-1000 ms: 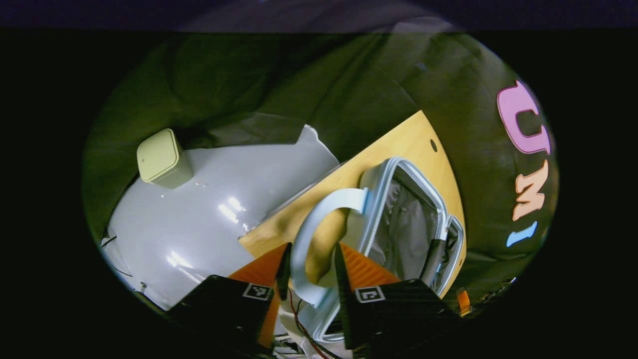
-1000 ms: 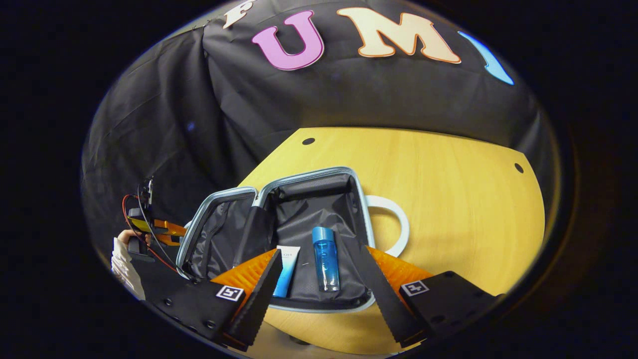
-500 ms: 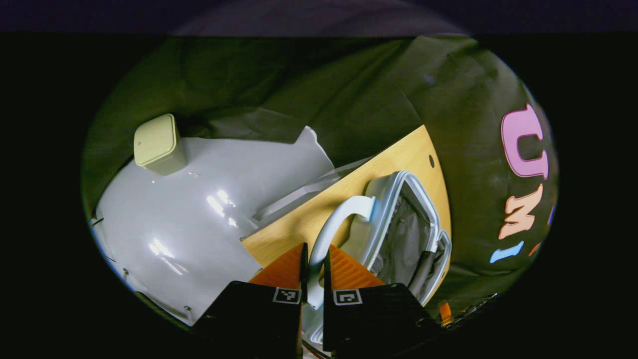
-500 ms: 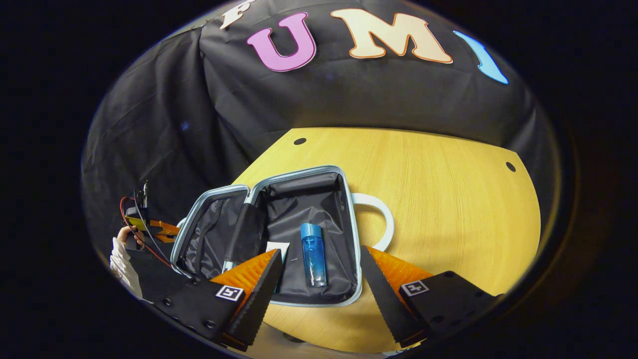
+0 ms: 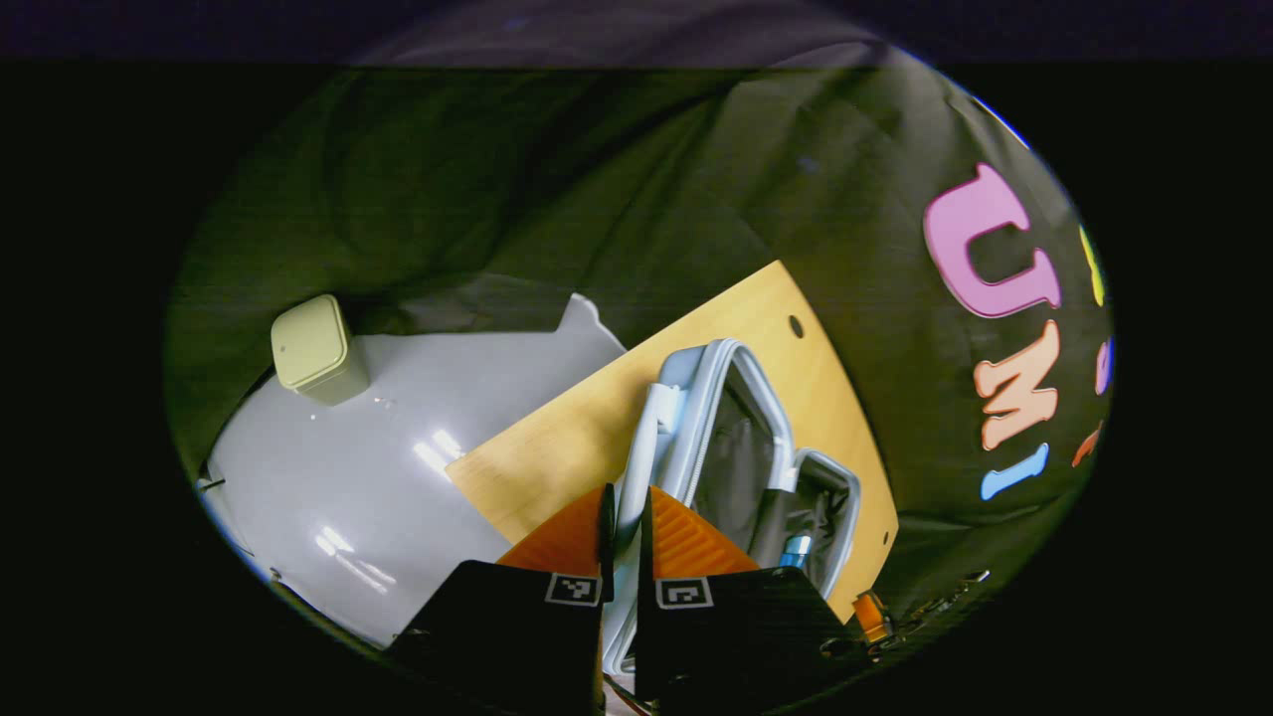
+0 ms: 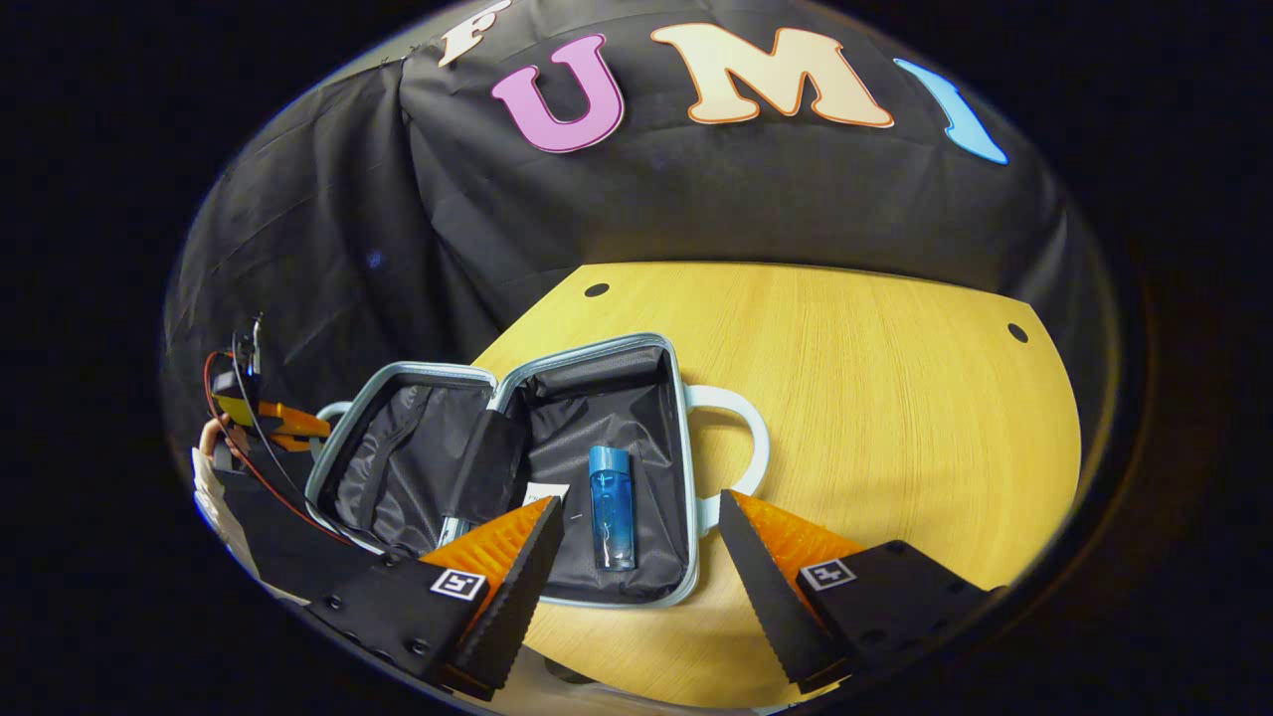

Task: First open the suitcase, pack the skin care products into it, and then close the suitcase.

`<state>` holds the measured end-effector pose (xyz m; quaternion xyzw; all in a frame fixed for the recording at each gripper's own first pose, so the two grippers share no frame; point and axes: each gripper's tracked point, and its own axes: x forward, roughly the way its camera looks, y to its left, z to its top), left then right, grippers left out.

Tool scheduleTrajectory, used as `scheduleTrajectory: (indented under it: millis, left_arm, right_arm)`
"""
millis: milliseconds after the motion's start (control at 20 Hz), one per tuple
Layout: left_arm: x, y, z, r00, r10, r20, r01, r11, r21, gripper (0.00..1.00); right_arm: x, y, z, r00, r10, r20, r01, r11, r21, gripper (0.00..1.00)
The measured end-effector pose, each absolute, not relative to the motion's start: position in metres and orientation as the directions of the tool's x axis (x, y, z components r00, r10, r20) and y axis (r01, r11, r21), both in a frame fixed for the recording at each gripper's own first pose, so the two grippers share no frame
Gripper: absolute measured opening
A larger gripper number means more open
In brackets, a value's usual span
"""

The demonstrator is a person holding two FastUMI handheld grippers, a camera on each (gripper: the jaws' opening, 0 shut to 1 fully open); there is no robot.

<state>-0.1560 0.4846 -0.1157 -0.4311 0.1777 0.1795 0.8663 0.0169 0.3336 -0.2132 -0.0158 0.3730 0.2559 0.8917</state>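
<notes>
The pale blue suitcase [image 6: 517,378] lies open on the wooden table [image 6: 875,398], both halves lined in black. A blue bottle [image 6: 610,492] and a white tube [image 6: 545,493], partly behind my finger, lie in the right half. My right gripper [image 6: 641,507] hovers open just in front of that half, nothing between its fingers. My left gripper [image 5: 622,517] is shut on the handle [image 5: 641,447] of the suitcase's other half [image 5: 736,447]. In the right gripper view that left gripper [image 6: 283,423] sits at the far left, at the handle [image 6: 333,410], with a hand [image 6: 209,443] behind it.
The second handle [image 6: 741,438] sticks out on the suitcase's right side. The table stretches bare to the right and back. Left of the table is a white glossy floor [image 5: 398,428] with a small green bin [image 5: 313,348]. Black cloth walls close in behind.
My left gripper went from open around the handle to shut on it, then turned with it; the handle now shows edge-on. The right gripper stayed open while its view shifted slightly.
</notes>
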Motion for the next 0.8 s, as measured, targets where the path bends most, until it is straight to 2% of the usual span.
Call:
scheduleTrajectory:
  millis: [50, 100, 150, 200, 550, 700, 800]
  left_arm:
    - [-0.156, 0.478, -0.1, 0.884, 0.162, -0.439, -0.445, 0.576, -0.685, 0.06]
    - [-0.156, 0.469, -0.084, 0.894, 0.16, -0.418, -0.426, 0.589, -0.687, 0.05]
    - [-0.155, 0.458, -0.068, 0.904, 0.16, -0.396, -0.408, 0.602, -0.686, 0.05]
    - [-0.154, 0.447, -0.055, 0.912, 0.158, -0.38, -0.391, 0.621, -0.68, 0.05]
    - [-0.123, 0.376, 0.012, 0.939, 0.142, -0.313, -0.311, 0.739, -0.597, 0.07]
    - [-0.1, 0.327, 0.043, 0.956, 0.088, -0.281, -0.243, 0.775, -0.584, 0.08]
    - [-0.08, 0.285, 0.057, 0.966, 0.007, -0.258, -0.16, 0.799, -0.58, 0.08]
  right_arm:
    - [0.017, 0.33, -0.214, 0.592, 0.447, -0.671, -0.467, 0.868, 0.167, 0.94]
    - [0.017, 0.326, -0.214, 0.592, 0.451, -0.667, -0.466, 0.868, 0.173, 0.98]
    - [0.017, 0.322, -0.213, 0.594, 0.456, -0.663, -0.463, 0.867, 0.181, 0.94]
    - [0.018, 0.318, -0.211, 0.596, 0.461, -0.658, -0.46, 0.867, 0.191, 0.98]
    - [0.033, 0.273, -0.195, 0.655, 0.441, -0.613, -0.426, 0.886, 0.182, 0.98]
    - [0.039, 0.25, -0.189, 0.679, 0.424, -0.599, -0.413, 0.895, 0.166, 0.98]
    - [0.043, 0.233, -0.185, 0.695, 0.412, -0.59, -0.4, 0.903, 0.16, 0.98]
